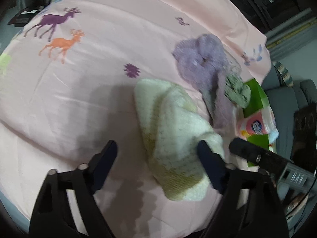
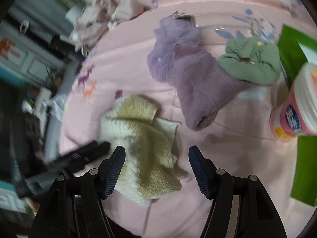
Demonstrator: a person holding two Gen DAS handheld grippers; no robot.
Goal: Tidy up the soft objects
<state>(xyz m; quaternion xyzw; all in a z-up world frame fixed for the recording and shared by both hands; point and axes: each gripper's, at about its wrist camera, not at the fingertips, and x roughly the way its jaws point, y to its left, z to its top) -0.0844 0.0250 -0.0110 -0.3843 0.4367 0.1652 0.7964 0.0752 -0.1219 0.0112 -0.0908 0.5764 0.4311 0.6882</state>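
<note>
Covering nearly the whole of both views is a bed spread with a pink quilt printed with purple and orange deer, a dark purple flower and blue leaves. A cream and yellow towel lies crumpled on it, with a fluffy purple cloth just beyond and a small green cloth touching the purple one's far side. Near the green cloth stand a green box and a pink tub with a white lid. A pale bundle of fabric sits at the bed's far end. Around the bed, grey cabinets and dark clutter show, blurred.

The left gripper is spread wide and holds nothing, its right finger touching the towel's edge. The right gripper is also wide apart and empty, hanging over the towel's near end.
</note>
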